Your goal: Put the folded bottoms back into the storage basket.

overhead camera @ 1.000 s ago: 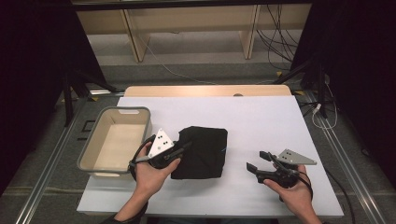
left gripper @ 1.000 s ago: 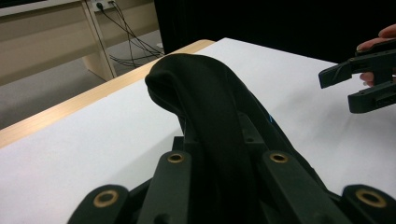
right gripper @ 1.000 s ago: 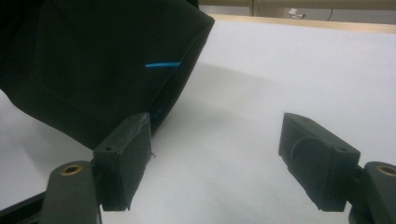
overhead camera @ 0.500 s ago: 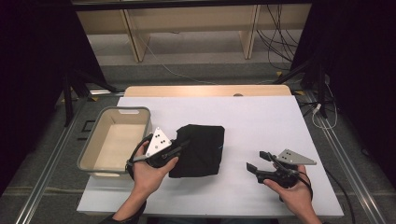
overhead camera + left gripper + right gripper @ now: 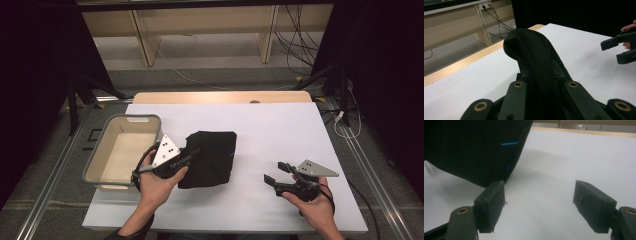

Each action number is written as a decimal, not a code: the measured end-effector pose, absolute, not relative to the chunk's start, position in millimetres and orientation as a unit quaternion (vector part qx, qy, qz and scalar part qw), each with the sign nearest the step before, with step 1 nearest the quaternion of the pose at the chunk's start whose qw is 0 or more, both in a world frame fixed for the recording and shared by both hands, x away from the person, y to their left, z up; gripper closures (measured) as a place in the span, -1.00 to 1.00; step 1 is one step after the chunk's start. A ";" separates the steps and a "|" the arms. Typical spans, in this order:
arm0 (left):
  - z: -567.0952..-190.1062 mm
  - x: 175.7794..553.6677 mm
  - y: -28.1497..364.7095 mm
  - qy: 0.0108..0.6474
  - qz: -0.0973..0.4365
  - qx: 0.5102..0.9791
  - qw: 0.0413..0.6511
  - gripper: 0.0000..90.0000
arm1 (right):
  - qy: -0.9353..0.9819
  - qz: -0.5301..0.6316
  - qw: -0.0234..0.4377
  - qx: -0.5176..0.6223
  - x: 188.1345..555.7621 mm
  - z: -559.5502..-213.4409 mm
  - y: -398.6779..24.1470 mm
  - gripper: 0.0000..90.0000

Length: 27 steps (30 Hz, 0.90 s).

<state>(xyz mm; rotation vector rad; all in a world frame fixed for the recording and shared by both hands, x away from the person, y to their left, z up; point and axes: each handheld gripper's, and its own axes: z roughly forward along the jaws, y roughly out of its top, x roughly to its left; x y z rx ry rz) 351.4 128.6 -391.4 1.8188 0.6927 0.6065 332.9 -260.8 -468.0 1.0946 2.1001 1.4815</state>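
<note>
This is looking like a lab or recording studio: black curtains (image 5: 45, 75) are hanging on both sides, a white-covered desk (image 5: 280, 130) is sitting on metal floor rails (image 5: 50, 185), loose cables (image 5: 300, 45) are trailing across the floor by plain wooden shelving (image 5: 200, 25).

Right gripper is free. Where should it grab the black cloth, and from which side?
Probably the near right corner of the black cloth, approached from the right along the table. That edge lies flat and unobstructed, facing the open right gripper, while the left gripper already pinches the cloth's left side.
</note>
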 end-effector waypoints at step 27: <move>-383.9 351.5 138.3 0.292 0.264 0.756 0.522 0.75 | 0.741 0.521 0.174 0.386 333.4 -468.5 -260.9 -0.41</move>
